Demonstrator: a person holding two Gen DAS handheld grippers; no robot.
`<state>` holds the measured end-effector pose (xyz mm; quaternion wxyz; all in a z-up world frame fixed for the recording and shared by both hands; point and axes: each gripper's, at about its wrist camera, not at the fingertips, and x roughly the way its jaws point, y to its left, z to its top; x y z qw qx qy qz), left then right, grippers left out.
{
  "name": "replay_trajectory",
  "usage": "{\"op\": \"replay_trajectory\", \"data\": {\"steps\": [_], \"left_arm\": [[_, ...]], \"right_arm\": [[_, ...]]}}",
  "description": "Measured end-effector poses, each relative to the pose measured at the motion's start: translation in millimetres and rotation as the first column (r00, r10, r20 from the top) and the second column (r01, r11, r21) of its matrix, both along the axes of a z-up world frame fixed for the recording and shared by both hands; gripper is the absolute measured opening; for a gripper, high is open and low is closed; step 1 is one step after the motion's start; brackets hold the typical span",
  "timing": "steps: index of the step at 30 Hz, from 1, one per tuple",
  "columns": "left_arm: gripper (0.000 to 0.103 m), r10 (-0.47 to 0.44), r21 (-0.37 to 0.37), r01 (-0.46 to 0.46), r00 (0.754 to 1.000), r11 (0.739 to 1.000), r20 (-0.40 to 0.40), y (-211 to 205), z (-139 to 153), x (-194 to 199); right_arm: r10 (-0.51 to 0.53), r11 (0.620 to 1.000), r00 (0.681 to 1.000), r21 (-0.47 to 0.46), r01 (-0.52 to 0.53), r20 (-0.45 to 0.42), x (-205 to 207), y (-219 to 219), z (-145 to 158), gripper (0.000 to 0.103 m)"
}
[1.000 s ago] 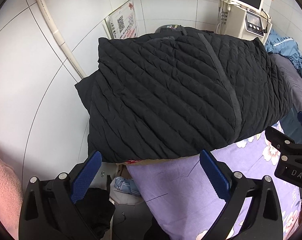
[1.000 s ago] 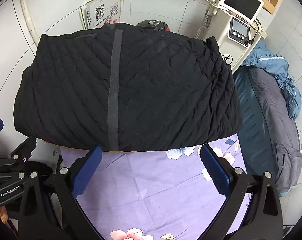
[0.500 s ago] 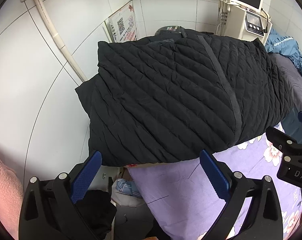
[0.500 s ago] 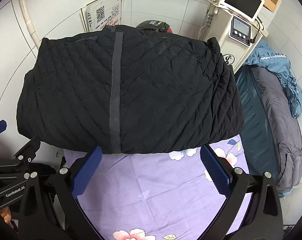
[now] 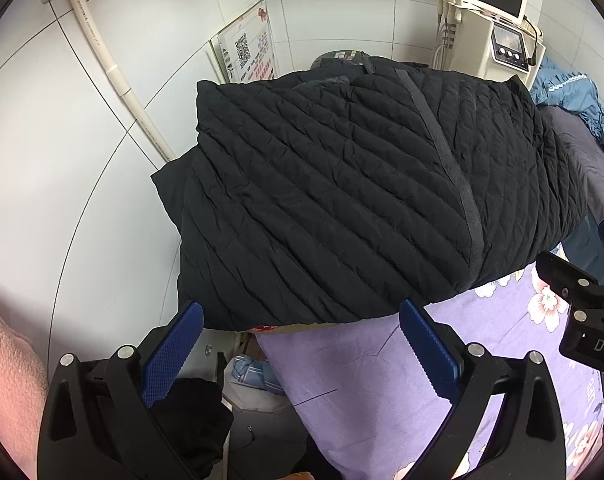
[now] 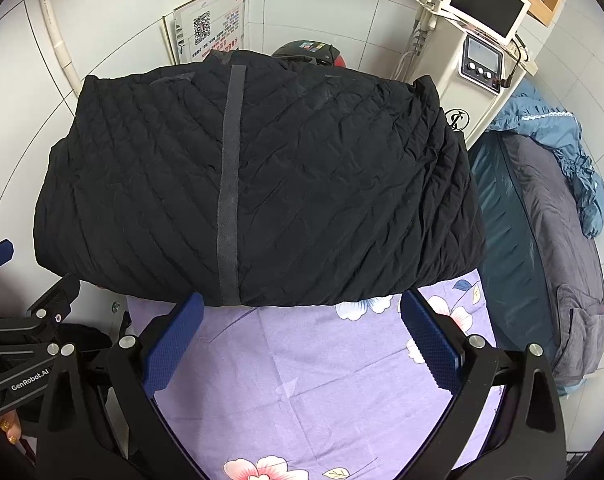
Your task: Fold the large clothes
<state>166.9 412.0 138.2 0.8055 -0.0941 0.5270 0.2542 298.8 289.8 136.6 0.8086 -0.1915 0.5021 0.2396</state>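
Observation:
A black quilted jacket [image 5: 342, 200] lies folded in a thick block on the far end of a purple flowered sheet [image 5: 362, 380]; it also shows in the right wrist view [image 6: 302, 184], with a grey zipper strip [image 6: 230, 184] running front to back. My left gripper [image 5: 298, 348] is open and empty, just short of the jacket's near left edge. My right gripper [image 6: 302, 336] is open and empty, just short of the jacket's near edge on the sheet [image 6: 302, 380]. Each gripper shows at the edge of the other's view.
White tiled walls stand behind and to the left, with a pipe [image 5: 114, 76] and a QR sign [image 6: 214, 36]. A white machine with a screen [image 6: 482, 48] stands at the back right. A grey and blue bed [image 6: 542, 220] runs along the right. Clutter lies on the floor at the left [image 5: 246, 376].
Both grippers have drawn slightly closer to the jacket's near edge; the jacket has not moved. Both stay open.

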Motion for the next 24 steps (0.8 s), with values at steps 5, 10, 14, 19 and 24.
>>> {"op": "replay_trajectory", "data": {"steps": [5,10,14,19,24], "left_arm": [[0.097,0.006,0.024,-0.006,1.0,1.0,-0.012,-1.3,-0.3,-1.6],[0.097,0.008,0.024,-0.008,1.0,1.0,-0.01,-2.0,0.7,-3.4],[0.097,0.008,0.023,-0.008,1.0,1.0,-0.01,-1.7,0.7,-3.4],[0.097,0.009,0.023,-0.009,1.0,1.0,-0.011,-1.3,0.7,-3.3],[0.097,0.011,0.023,-0.011,1.0,1.0,-0.01,-0.8,0.7,-3.7]], "right_arm": [[-0.003,1.0,1.0,0.006,0.003,0.003,0.2,-1.0,1.3,0.097],[0.0,1.0,1.0,0.014,0.0,0.008,-0.9,-0.9,3.2,0.097],[0.004,1.0,1.0,0.012,-0.004,0.009,-3.0,-0.9,3.0,0.097],[0.003,1.0,1.0,0.016,-0.003,0.01,-3.6,-0.8,3.4,0.097],[0.007,1.0,1.0,0.014,-0.007,0.013,-5.2,0.0,3.5,0.097]]}}
